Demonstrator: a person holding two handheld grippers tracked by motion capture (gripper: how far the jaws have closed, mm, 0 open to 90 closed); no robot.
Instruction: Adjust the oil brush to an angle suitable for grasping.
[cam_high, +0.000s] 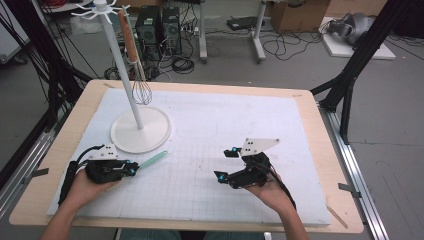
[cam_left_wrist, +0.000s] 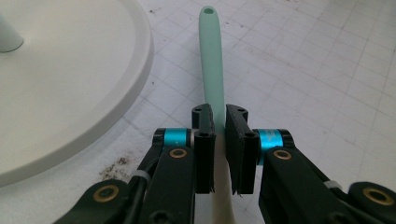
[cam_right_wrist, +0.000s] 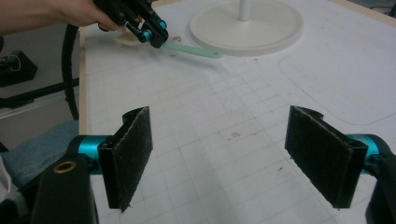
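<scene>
A wooden table (cam_high: 320, 150) carries a large white gridded mat (cam_high: 210, 165) that covers most of its top. At the far left of the mat stands a white rack (cam_high: 141, 129) with a round flat base and 1 tall pole topped by hooks. A whisk (cam_high: 141, 90) with a brown handle hangs from a hook, its wire head low beside the pole.

The left gripper (cam_high: 129, 170), held in a person's left hand (cam_high: 82, 190), lies low at the near left of the mat, just in front of the rack's base. Its 2 black jaws are closed on a mint-green spatula (cam_high: 152, 160), pinching it around the point where the green handle meets the pale, cream-coloured blade end. The handle points away from the jaws, toward the right and slightly far, and its tip has a small hole. The spatula sits just beside the rim of the rack's base; whether it rests on the mat or is lifted cannot be told.

The right gripper (cam_high: 225, 164), in the person's right hand (cam_high: 272, 192), hovers over the near middle of the mat, well apart from the spatula. Its 2 padded jaws stand wide apart with nothing but bare mat between them.
</scene>
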